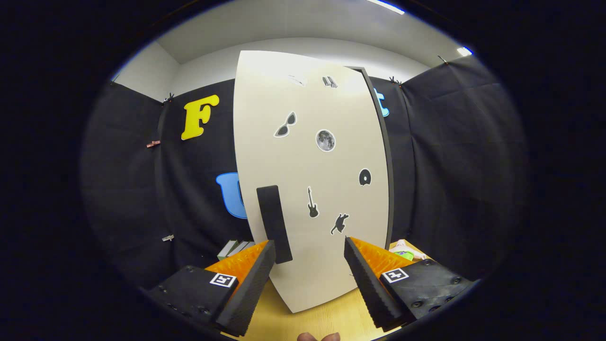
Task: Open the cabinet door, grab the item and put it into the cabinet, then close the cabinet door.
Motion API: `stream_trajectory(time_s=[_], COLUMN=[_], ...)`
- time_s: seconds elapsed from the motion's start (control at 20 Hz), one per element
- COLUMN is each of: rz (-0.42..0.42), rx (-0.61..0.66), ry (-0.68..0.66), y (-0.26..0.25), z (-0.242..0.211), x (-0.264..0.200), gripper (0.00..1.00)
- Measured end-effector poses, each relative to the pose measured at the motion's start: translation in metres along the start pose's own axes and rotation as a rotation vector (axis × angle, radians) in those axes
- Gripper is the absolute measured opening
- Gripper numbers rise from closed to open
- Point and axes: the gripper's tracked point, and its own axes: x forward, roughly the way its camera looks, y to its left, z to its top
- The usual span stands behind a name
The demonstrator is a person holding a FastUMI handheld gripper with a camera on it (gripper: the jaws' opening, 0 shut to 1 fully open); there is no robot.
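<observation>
A tall cream cabinet door (312, 180) with small stickers stands just ahead of my fingers, its dark edge (386, 156) on the right. A black foam handle (274, 222) is fixed low on the door's left side, right above my left fingertip (265, 265). My gripper (310, 258) is open, with nothing between the fingers; the handle lies just beyond the left finger, and whether they touch I cannot tell. A pale item with a green part (406, 251) lies on the wooden table beyond the right finger (364, 270), beside the cabinet.
The cabinet stands on a light wooden table (312, 322). Grey book-like objects (234, 248) lie behind the left finger by the cabinet's left side. Black cloth walls close in on all sides. A person's fingertips (319, 336) show under the gripper.
</observation>
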Motion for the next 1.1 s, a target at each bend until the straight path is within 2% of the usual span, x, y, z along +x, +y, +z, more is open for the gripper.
stream_trajectory(time_s=[0.4, 0.7, 1.1], rz=[-0.107, -0.061, -0.05], rx=[-0.06, -0.109, -0.153], ry=[-0.086, -0.065, -0.091], y=[-0.023, -0.002, 0.005], z=[0.024, 0.019, 0.024], x=[0.025, 0.034, 0.031], gripper=[0.95, 0.96, 0.93])
